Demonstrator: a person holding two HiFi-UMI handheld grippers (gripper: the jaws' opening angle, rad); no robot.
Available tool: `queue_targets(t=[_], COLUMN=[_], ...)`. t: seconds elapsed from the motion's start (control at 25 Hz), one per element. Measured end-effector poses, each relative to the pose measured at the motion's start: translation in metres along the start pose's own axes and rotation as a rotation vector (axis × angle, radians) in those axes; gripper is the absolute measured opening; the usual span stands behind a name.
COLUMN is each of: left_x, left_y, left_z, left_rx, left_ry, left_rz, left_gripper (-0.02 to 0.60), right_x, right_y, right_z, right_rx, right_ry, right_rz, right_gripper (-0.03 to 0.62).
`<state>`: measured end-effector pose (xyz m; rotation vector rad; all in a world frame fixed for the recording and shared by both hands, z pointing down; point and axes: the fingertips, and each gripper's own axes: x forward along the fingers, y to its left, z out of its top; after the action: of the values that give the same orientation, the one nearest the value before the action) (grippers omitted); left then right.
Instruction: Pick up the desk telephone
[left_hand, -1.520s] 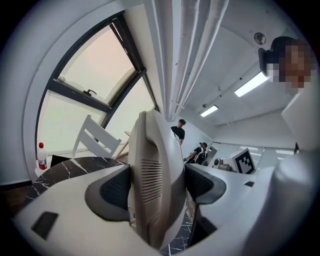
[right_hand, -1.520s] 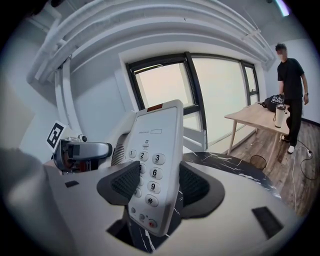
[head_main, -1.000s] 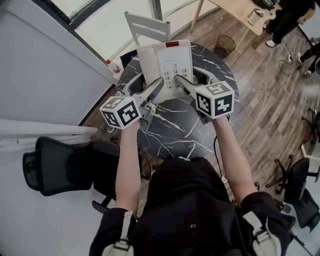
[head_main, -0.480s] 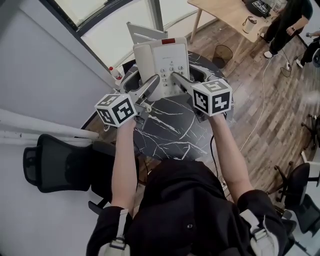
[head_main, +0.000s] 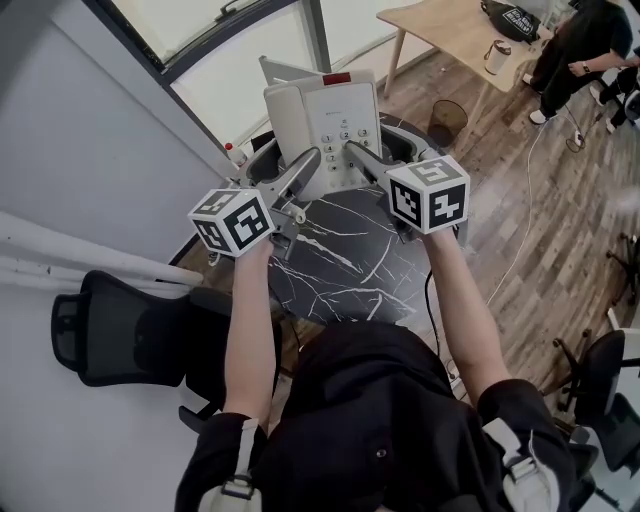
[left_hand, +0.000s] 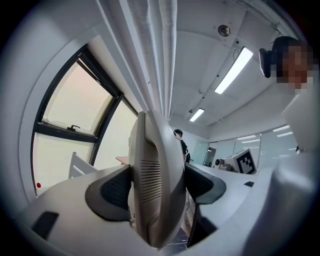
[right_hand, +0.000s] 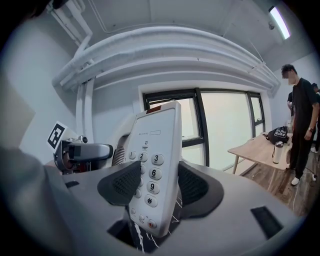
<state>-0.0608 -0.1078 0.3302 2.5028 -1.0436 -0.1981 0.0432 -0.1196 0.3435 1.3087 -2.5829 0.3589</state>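
The left tool (head_main: 303, 168) and the right tool (head_main: 358, 156) each pinch a side of the white phone (head_main: 322, 112). It is up above the black bench (head_main: 340, 262).

The desk telephone (head_main: 322, 115) is showing off-white, with a red strip (head_main: 337, 78) along its top. The bench (head_main: 340, 265) is showing black marble veined white. The left claw (head_main: 306, 165) and right claw (head_main: 357, 155) are wearing black-and-white square markers over pale grey.
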Motion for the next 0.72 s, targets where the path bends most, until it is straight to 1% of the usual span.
queue_targets(t=[0.72], left_x=[0.0016], left_y=[-0.0063], left_z=[-0.0032], left_rx=[0.008], left_ry=[-0.001], left_rz=[0.013], left_gripper=[0.35], right_x=[-0.006], right_y=[-0.0021], right_z=[0.0014], right_rx=[-0.037], right_ry=[-0.01], right_rz=[0.001], right_gripper=[0.252])
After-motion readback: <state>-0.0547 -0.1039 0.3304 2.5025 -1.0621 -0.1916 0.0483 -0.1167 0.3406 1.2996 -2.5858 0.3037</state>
